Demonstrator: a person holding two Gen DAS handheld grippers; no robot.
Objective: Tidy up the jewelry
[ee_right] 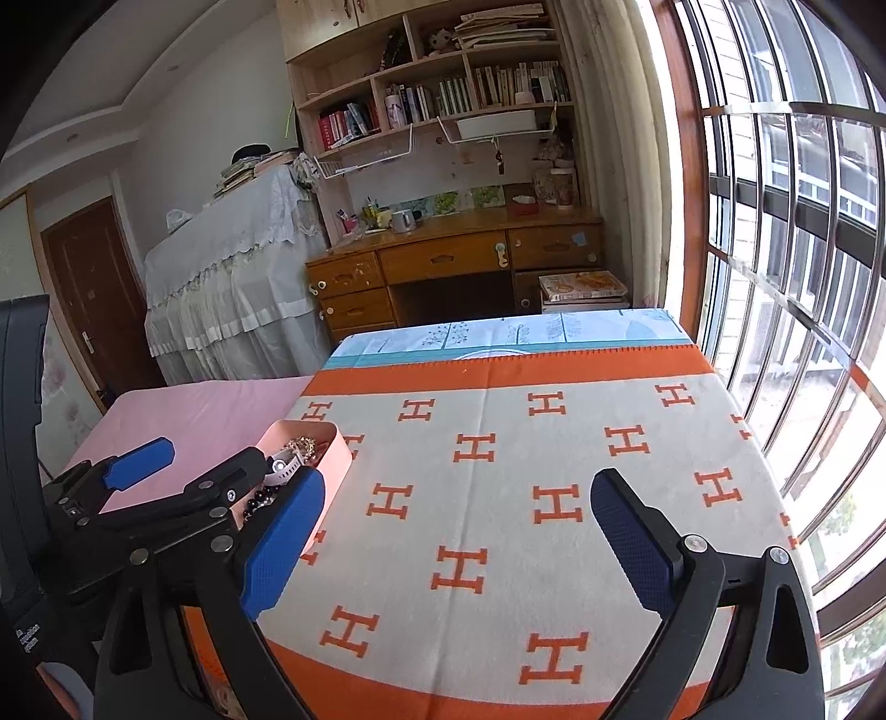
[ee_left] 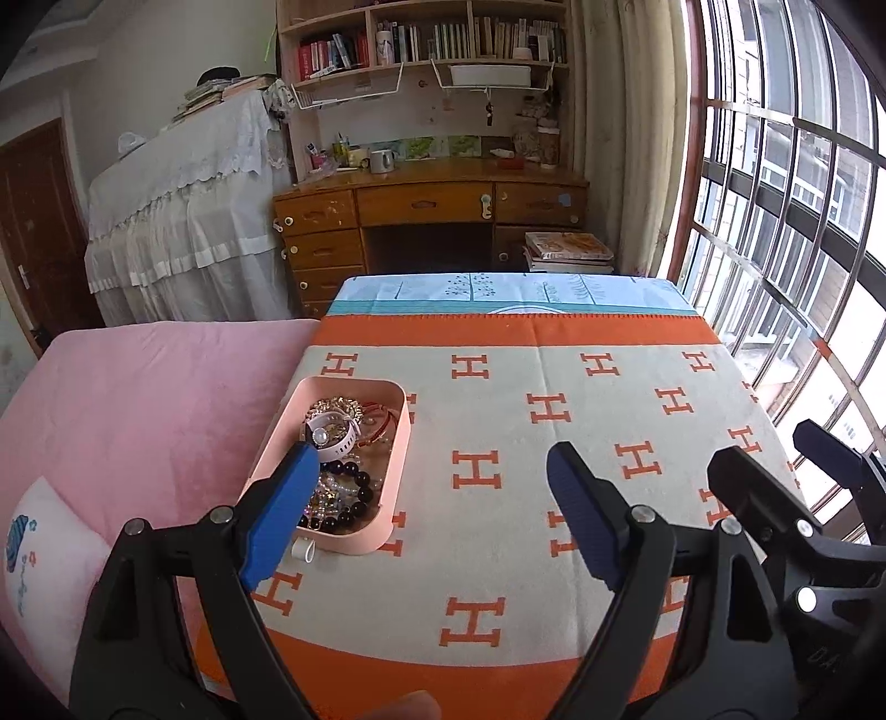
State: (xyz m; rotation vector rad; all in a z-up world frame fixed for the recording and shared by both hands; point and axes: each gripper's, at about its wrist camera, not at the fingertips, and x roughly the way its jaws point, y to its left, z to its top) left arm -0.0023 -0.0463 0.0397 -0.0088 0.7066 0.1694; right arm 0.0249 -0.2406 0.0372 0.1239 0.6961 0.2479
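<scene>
The pink tray [ee_left: 400, 443] sits at the left edge of the orange-and-cream blanket [ee_left: 554, 443] patterned with H letters, close against the pink bedding [ee_left: 155, 399]. It holds a heap of jewelry: a white watch [ee_left: 332, 437], a string of dark beads [ee_left: 354, 493], red cord bracelets [ee_left: 382, 423] and gold-toned pieces [ee_left: 332, 409] at the far end. The left gripper [ee_left: 432, 493] hangs above the near end of the tray, its blue-padded jaws spread wide with nothing between them. The right gripper [ee_right: 459, 526] is to the right of it, over bare blanket, jaws likewise wide apart and empty. Beyond the bed stand a wooden desk [ee_left: 432, 194] with bookshelves [ee_left: 426, 44], and a barred window [ee_left: 786, 194] on the right.
</scene>
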